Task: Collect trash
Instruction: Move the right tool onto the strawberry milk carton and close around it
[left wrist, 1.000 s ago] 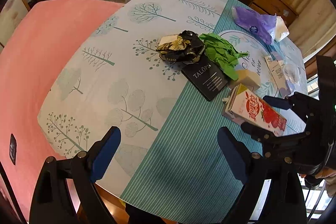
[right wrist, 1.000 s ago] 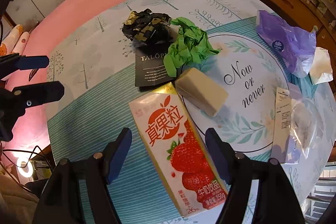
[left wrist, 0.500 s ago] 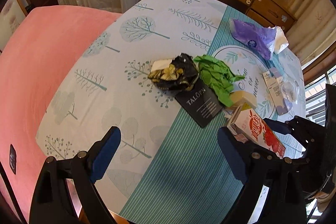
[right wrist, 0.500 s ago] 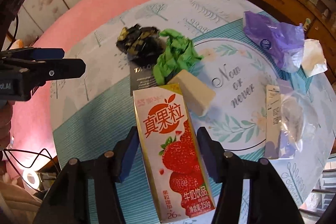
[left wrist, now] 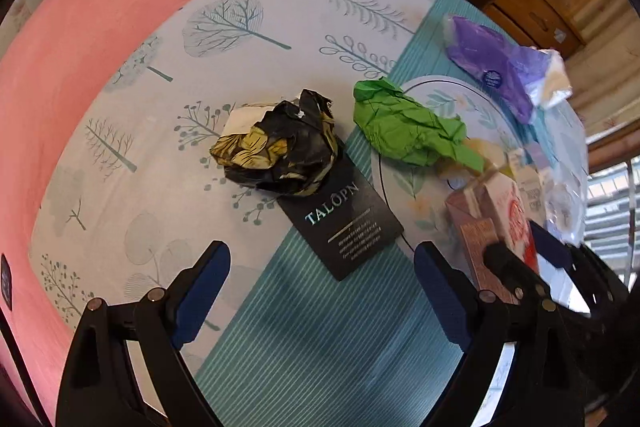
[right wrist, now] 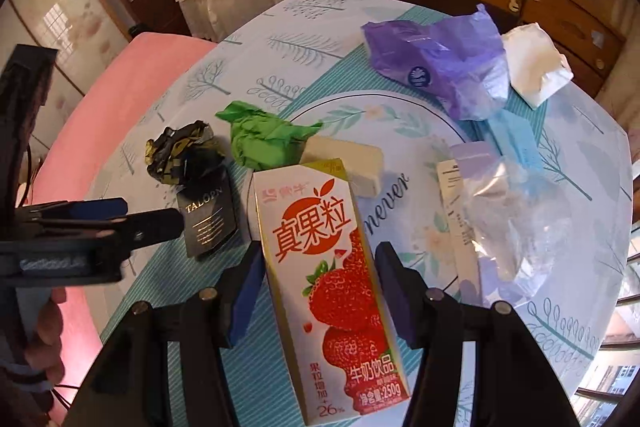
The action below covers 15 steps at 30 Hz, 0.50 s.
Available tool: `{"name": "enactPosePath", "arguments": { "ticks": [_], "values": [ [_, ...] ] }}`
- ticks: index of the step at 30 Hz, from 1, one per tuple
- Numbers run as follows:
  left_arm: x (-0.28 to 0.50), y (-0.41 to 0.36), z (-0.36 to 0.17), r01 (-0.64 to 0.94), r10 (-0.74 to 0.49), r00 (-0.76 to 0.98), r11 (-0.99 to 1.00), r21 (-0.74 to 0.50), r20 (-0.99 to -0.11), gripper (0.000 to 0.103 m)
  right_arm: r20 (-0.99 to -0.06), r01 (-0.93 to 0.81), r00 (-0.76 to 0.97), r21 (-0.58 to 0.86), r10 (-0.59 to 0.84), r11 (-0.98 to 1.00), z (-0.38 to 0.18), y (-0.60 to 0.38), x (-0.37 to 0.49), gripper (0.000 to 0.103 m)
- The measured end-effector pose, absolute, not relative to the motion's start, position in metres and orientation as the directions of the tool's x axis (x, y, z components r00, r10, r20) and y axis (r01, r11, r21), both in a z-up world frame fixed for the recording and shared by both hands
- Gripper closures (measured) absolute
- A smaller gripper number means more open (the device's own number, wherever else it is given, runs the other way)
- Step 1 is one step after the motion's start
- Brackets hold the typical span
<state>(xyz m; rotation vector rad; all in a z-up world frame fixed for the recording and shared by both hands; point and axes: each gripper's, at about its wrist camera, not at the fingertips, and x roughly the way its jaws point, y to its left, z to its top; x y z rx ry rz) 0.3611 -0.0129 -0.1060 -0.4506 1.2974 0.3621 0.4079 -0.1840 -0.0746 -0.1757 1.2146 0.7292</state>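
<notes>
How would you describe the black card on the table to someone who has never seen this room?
On the round table, find the crumpled green paper. Left of it lies a black-and-gold crumpled wrapper, and the black card lies partly under it. Only the card is flat, with silver lettering.

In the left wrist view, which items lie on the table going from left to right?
Crumpled black-and-gold wrapper → black TALOPN card → crumpled green paper → strawberry milk carton held in the right gripper → purple plastic bag.
</notes>
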Motion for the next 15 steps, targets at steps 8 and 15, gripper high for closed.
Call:
{"name": "enactPosePath", "arguments": {
  "ticks": [8, 15],
  "values": [
    [0.390, -0.014, -0.137, -0.622, 0.066, 0.161, 0.781, -0.050, -0.985, 0.011, -0.891, -0.565, 0.145, 0.283, 0.431, 0.775, -0.078, -0.195, 0.407, 0.047],
    [0.402, -0.028, -0.154, -0.608, 0.097, 0.127, 0.794, 0.000, -0.987, 0.032, -0.890, -0.558, 0.136, 0.294, 0.435, 0.776, -0.079, -0.199, 0.400, 0.047]
  ]
}}
